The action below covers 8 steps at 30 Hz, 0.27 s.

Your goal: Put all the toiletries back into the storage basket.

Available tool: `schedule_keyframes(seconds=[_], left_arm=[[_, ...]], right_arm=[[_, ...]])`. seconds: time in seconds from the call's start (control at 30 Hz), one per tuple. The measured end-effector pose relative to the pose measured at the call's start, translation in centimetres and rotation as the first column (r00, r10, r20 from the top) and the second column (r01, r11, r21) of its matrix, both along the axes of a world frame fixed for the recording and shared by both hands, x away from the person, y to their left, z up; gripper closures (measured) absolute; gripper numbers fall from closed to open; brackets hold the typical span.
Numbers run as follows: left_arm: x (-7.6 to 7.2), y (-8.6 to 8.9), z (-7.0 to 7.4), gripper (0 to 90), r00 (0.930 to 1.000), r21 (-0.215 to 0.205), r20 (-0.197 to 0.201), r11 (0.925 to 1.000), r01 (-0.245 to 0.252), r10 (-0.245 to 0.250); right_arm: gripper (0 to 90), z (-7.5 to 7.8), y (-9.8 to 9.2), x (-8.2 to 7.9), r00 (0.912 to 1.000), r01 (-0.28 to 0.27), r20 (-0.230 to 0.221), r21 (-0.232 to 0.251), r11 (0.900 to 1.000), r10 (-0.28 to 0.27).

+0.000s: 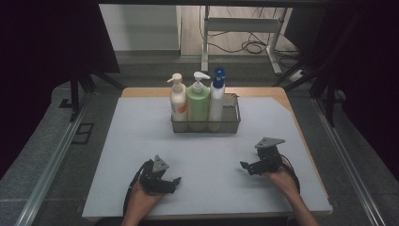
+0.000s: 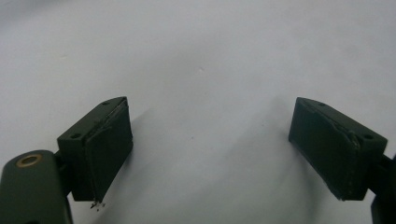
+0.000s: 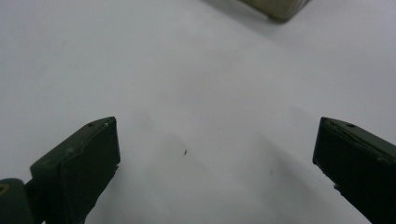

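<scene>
The left claw (image 1: 177,180) lies low over the near part of the white tabletop (image 1: 141,141), jaws wide apart and with nothing between them. The right claw (image 1: 243,165) is also spread wide and empty. Well apart from both, at the far side, a wire basket (image 1: 233,123) holds three bottles side by side: cream pump bottle (image 1: 178,99), green pump bottle (image 1: 198,101), white blue-capped bottle (image 1: 217,96)
</scene>
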<state>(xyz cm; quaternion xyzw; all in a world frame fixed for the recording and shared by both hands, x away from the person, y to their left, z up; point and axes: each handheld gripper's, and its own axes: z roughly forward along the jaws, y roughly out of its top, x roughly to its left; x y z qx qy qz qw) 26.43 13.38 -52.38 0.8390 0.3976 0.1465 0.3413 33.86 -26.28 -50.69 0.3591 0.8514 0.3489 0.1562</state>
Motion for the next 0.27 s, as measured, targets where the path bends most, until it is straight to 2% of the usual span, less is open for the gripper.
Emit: schedule_keyframes(seconds=[0.13,0.27], left_arm=[[0.0,0.0,0.0,13.2,1.0000,0.000,0.000,1.0000,0.000,0.000],[0.0,0.0,0.0,13.2,1.0000,0.000,-0.001,1.0000,0.000,0.000]], right_arm=[[0.0,-1.3,0.2,-0.2,0.9994,-0.010,-0.035,-0.017,1.000,0.009],[0.0,-1.6,0.1,-0.3,0.9996,-0.002,-0.028,-0.003,1.000,0.002]])
